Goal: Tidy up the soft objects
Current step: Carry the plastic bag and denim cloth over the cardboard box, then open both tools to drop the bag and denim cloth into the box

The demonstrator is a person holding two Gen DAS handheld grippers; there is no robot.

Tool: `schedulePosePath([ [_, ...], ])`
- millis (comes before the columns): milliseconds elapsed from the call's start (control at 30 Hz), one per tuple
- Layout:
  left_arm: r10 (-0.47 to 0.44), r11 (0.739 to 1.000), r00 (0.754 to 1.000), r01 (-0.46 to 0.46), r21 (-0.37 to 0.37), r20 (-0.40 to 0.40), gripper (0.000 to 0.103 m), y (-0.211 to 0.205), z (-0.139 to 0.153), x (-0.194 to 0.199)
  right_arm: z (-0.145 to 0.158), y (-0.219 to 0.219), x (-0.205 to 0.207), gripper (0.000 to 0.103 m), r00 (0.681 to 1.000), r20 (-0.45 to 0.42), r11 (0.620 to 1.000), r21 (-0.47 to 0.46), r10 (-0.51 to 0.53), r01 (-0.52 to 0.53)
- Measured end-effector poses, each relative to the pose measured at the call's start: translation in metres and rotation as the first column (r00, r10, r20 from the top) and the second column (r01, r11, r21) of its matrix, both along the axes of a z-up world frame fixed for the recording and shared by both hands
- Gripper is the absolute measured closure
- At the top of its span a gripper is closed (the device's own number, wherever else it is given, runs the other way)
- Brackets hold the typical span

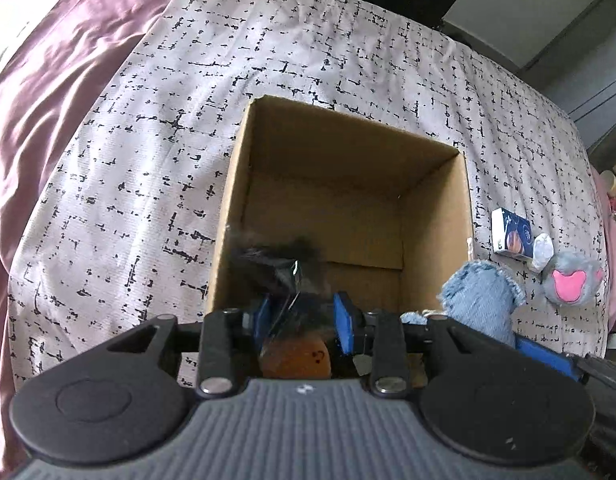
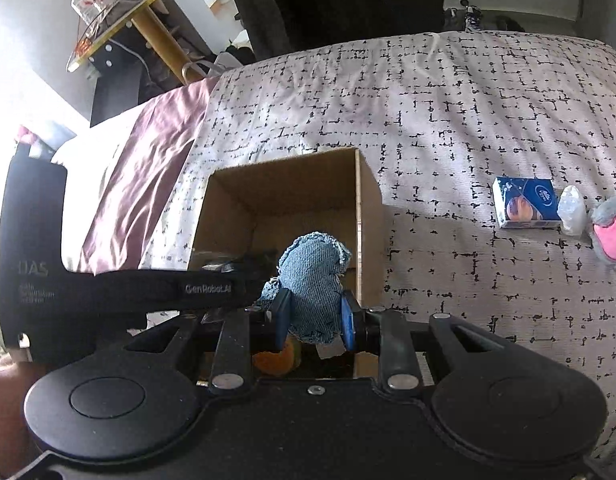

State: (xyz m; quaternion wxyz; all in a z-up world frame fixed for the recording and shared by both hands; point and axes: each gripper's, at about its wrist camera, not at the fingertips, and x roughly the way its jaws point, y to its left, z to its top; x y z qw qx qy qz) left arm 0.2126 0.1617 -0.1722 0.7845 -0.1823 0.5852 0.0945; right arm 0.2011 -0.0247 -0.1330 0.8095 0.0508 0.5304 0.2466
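Covering the bed (image 2: 468,120), a black-flecked spread (image 1: 147,160) bears a cardboard box (image 1: 267,152).

1 cardboard box (image 1: 436,216), 1 tissue pack (image 2: 524,202), 1 denim toy (image 2: 314,280), 1 grey-pink plush (image 1: 574,282).

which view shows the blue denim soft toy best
The right wrist view: the frayed blue denim soft toy sits centred there, pinched between the right tool above the open brown cardboard box. The left wrist view shows the toy only from the side at its right edge, its lower part hidden behind the tool.
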Motion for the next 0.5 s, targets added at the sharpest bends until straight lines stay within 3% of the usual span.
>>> schedulePosePath([
  [367,0.049,0.999,0.998,-0.049,-0.007,0.048,0.065,0.021,0.028,-0.010,-0.008,0.014,0.004,0.077,1.000,-0.005,1.000,-0.021,0.010,-0.010],
  [500,0.074,0.997,0.995,-0.073,-0.019,0.064,0.055,0.031,0.037,-0.016,-0.014,0.019,0.005,0.077,1.000,-0.009,0.999,-0.033,0.012,-0.012],
])
